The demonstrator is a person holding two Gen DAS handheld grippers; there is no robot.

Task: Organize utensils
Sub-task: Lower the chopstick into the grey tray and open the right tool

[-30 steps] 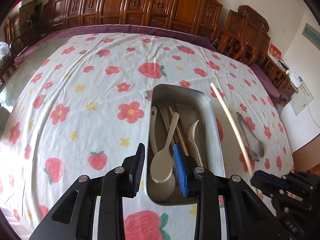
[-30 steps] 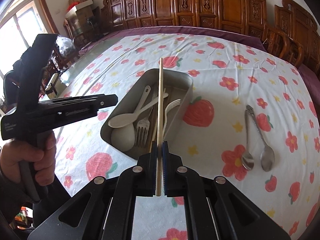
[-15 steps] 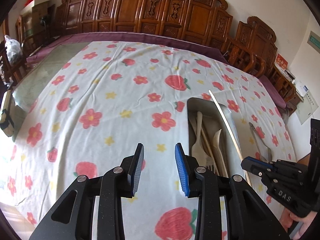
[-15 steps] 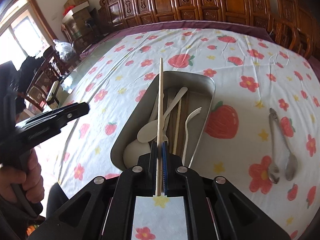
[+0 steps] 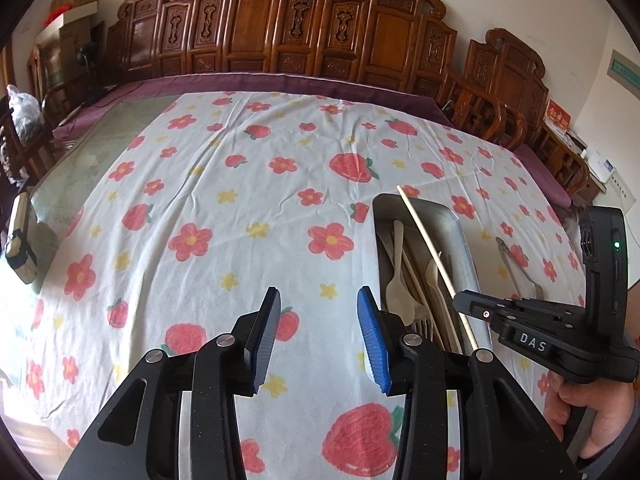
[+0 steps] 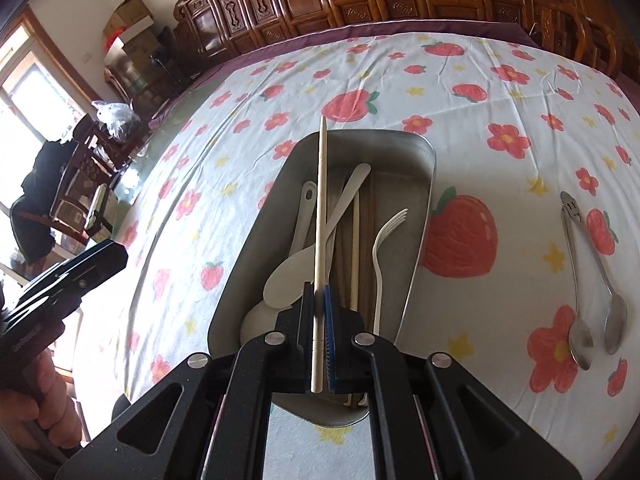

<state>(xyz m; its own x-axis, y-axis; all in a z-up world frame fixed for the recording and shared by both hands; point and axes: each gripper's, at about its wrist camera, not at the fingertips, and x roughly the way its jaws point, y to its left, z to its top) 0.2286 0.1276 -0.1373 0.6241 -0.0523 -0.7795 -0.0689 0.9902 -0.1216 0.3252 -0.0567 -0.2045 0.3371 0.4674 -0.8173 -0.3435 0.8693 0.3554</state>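
Right claw [image 6: 319,320] is clamped on a pale wooden chopstick [image 6: 321,216], gripped near its butt end. The stick's long axis runs straight out from the claw, and its tip is seen just past the tray's far rim. It is held above the metal tray [image 6: 420,248], roughly parallel to the tray's long side, so lowering and release are judged to be what is left.

Left claw [image 5: 317,334] is empty; its jaws have just been opening, with nothing between them, and it hangs over bare cloth beside the tray. The right claw is clearly nearer the tray.

Tray: dull steel, rounded corners, shallow. Inside it are seen a pale plastic spoon [image 6: 292,268], a white fork [image 6: 380,248] and more chopsticks [image 6: 354,248], all lengthwise. Two shiny steel spoons [image 6: 592,280] lie on the counter, well apart from the tray. The tablecloth [image 6: 480,100] is thin, wrinkled and printed with strawberries and flowers.
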